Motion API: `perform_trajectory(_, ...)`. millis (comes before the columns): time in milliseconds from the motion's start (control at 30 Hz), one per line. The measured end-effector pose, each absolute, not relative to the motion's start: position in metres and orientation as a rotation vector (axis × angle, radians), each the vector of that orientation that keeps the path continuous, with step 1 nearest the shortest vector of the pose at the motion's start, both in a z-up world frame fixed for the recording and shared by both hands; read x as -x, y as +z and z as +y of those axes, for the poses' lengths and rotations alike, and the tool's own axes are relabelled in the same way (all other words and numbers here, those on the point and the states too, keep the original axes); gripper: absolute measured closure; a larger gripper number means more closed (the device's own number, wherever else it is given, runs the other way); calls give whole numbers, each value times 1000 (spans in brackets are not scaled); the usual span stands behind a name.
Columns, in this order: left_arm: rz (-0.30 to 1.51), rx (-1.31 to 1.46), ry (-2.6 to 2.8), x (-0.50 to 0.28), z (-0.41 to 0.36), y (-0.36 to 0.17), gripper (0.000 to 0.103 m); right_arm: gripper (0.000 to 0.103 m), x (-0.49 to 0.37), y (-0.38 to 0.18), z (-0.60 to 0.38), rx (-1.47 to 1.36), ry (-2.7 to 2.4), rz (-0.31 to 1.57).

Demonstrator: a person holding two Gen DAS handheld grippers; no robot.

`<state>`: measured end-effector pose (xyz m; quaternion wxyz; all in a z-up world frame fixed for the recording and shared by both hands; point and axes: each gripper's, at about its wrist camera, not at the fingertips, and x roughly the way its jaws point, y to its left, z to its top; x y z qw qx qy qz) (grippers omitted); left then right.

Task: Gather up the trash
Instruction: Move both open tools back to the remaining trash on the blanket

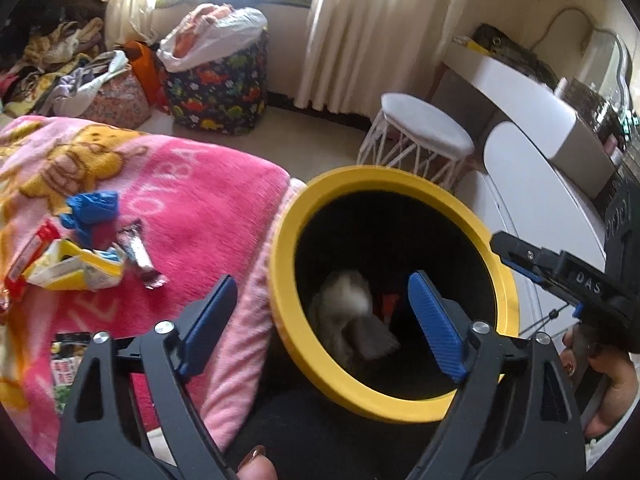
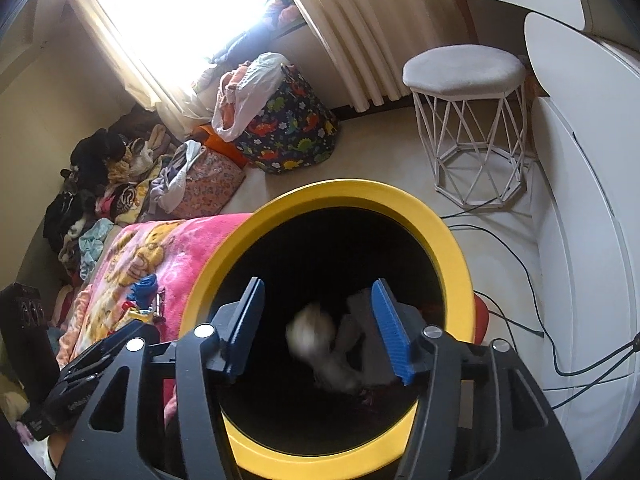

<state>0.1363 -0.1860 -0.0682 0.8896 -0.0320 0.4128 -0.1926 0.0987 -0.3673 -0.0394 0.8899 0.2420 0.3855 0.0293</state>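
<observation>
A black bin with a yellow rim (image 1: 288, 216) (image 2: 452, 252) stands against the bed. My left gripper (image 1: 322, 280) hangs open over its left rim, with nothing between the pads. Over the bin's mouth my right gripper (image 2: 318, 284) is also open and empty. Down inside lie a blurred white crumpled tissue (image 1: 348, 296) (image 2: 310, 334) and a red scrap (image 1: 390, 304). On the pink blanket (image 1: 208, 216) lie a blue crumpled wrapper (image 1: 94, 210), a yellow-white wrapper (image 1: 76, 270), a silver candy wrapper (image 1: 138, 254) and a dark packet (image 1: 68, 360).
A dinosaur-print hamper (image 1: 218, 88) stuffed with laundry stands under the window. A white wire stool (image 2: 464, 68) and white cabinets (image 2: 580, 184) are to the right, with cables (image 2: 520, 264) across the floor. Piles of clothes (image 2: 100, 184) line the far left.
</observation>
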Motion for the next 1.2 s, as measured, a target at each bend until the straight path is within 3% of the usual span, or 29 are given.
perform_trajectory(100, 830, 67, -374, -134, -178, -61, 22, 41, -97, -31, -360, -485, 78, 775)
perform_trajectory(133, 818, 67, -362, -134, -175, -57, 12, 39, -96, -28, -358, -478, 81, 768)
perform_trajectory(167, 809, 71, -358, -133, -172, -55, 11, 38, -96, -25, -355, -468, 87, 757)
perform_trajectory(500, 743, 84, -318, -128, -151, -36, 11, 33, -97, -4, -331, -409, 153, 701)
perform_trajectory(1200, 682, 127, -224, -125, -105, -21, 11, 33, -106, 14, -283, -300, 280, 670)
